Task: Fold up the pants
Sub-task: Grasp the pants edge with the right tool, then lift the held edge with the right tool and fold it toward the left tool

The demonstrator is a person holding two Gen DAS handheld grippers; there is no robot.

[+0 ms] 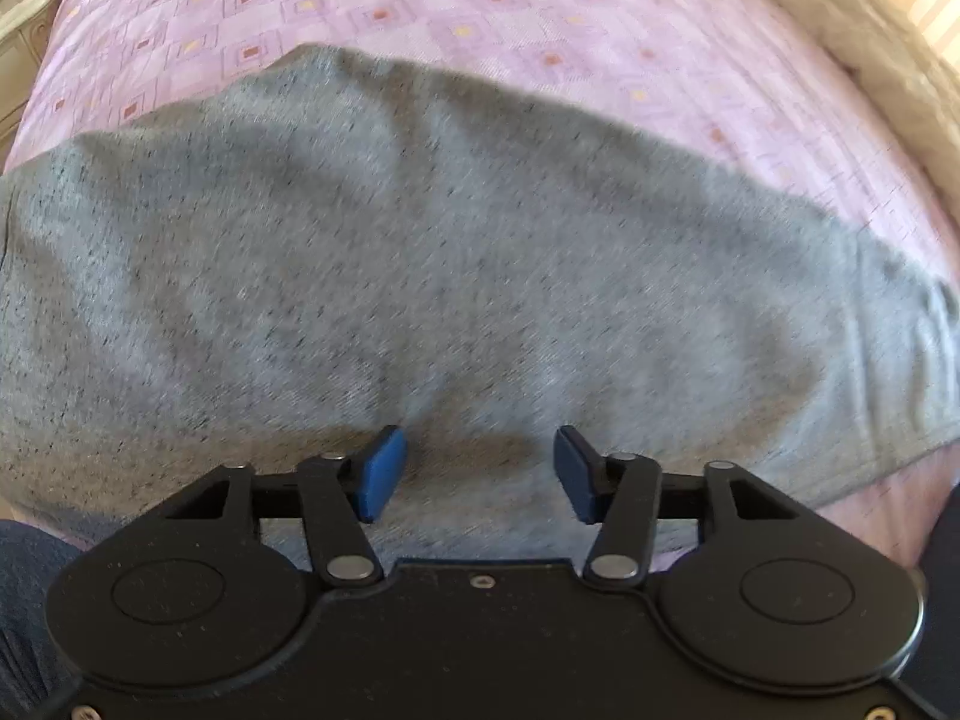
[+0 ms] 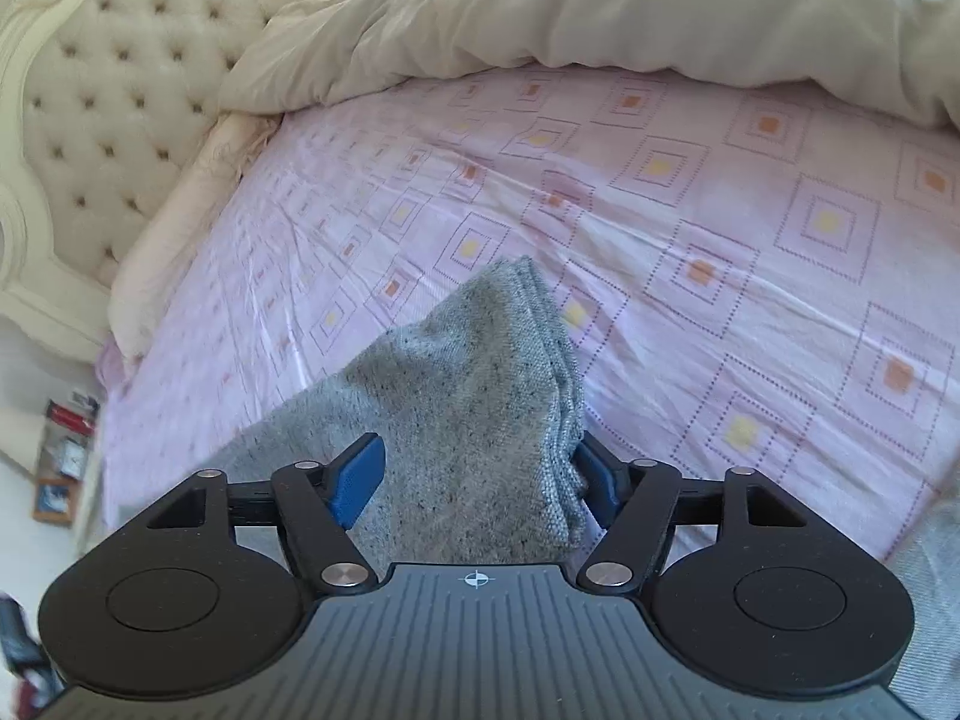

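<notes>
Nearest you, your left claw [image 1: 477, 474] is spread wide with nothing between its blue pads [image 1: 381, 474], pointing steeply down at the grey pants [image 1: 420, 276], which lie flat on the pink patterned bed sheet [image 1: 540, 18] and run as a broad band from left to right just beyond the tips. Your right claw [image 2: 477, 483] is spread too, and a folded, stacked end of the pants [image 2: 474, 396] sits between its jaws; the pads do not appear to press it, though the right pad [image 2: 600, 480] is partly hidden by cloth. From that claw the layered edge runs away towards the far side, its long axis roughly in line with the fingers. So the right hand looks the better placed for the next fold, since the cloth is already in its mouth, while the left must drop to reach fabric. Further off lie the cream duvet [image 2: 540, 12] and the tufted headboard [image 2: 120, 90] at far left.
</notes>
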